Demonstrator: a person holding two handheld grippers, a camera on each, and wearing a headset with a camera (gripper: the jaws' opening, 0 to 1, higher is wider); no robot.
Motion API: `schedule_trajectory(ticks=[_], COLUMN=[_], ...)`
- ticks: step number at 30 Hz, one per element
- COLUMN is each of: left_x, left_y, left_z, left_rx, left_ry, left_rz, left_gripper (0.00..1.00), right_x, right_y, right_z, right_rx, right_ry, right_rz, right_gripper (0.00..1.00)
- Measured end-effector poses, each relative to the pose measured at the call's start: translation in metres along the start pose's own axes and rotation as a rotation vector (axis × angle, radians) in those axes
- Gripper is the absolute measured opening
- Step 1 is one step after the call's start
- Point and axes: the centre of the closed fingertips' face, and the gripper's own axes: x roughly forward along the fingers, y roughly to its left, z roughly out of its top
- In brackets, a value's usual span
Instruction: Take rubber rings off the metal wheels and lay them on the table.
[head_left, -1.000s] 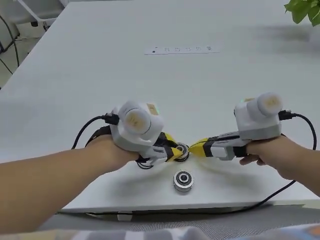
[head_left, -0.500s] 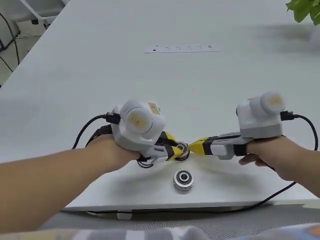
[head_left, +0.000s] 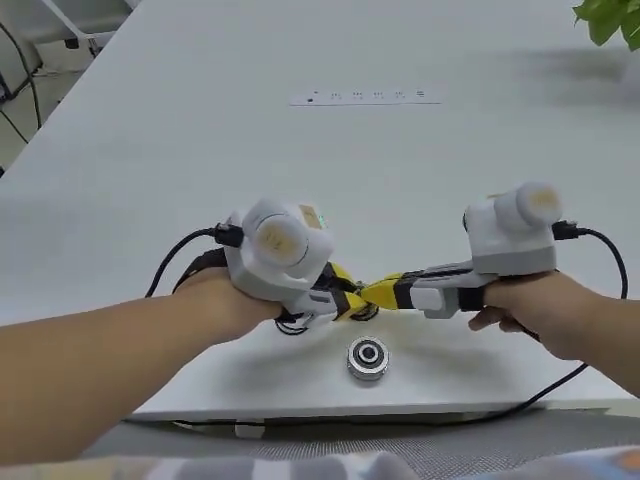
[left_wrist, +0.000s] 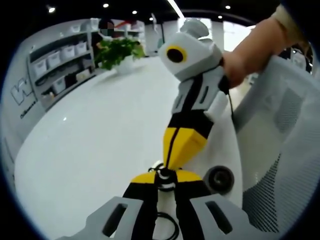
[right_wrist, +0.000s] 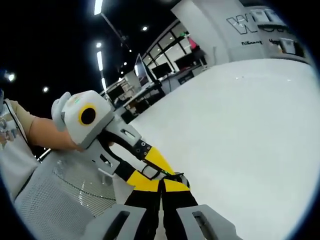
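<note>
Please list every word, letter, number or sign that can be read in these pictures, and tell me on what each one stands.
"W": large dark letter on the white wall, in the left gripper view and also in the right gripper view; what follows it cannot be read.
The small line under that letter: blurred, not readable.
Dark marks on the white strip on the table: too small to read.

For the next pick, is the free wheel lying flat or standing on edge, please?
Lying flat: the wheel shows its round face and hub upward on the table.
</note>
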Motion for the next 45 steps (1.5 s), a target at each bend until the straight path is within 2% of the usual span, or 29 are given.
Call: schedule_trajectory(ticks=[6, 13, 21, 32, 40, 45], left_x=[0.000, 0.000, 0.000, 0.000, -0.007, -0.017], left_y=[0.000, 0.000, -0.001, -0.002, -0.004, -0.004], left_z=[0.000, 0.000, 0.000, 0.001, 0.011, 0.011], left_rx=[-0.003, -0.018, -0.015, -0.009, -0.016, -0.009], left_ry=[0.005, 0.005, 0.009, 0.025, -0.008, -0.021], left_rz=[-0.002, 0.013, 0.018, 0.011, -0.012, -0.020], left_gripper=[0.12, 0.13, 0.13, 0.14, 0.17, 0.20], right_x=[-0.002, -0.006, -0.010, -0.012, -0.013, -0.012], right_y=[0.001, -0.008, 0.000, -0.006, -0.007, -0.005], right_z=[-0.002, -0.004, -0.001, -0.004, -0.004, -0.003], right_rx=[0.061, 0.035, 0.099, 0.082, 0.073, 0.070], right_ry=[-0.020, -0.012, -0.049, -0.031, -0.028, -0.032], right_rz=[0.017, -0.016, 0.043, 0.012, 0.005, 0.013], right_gripper=[0.00, 0.00, 0.00, 0.00, 0.00, 0.00])
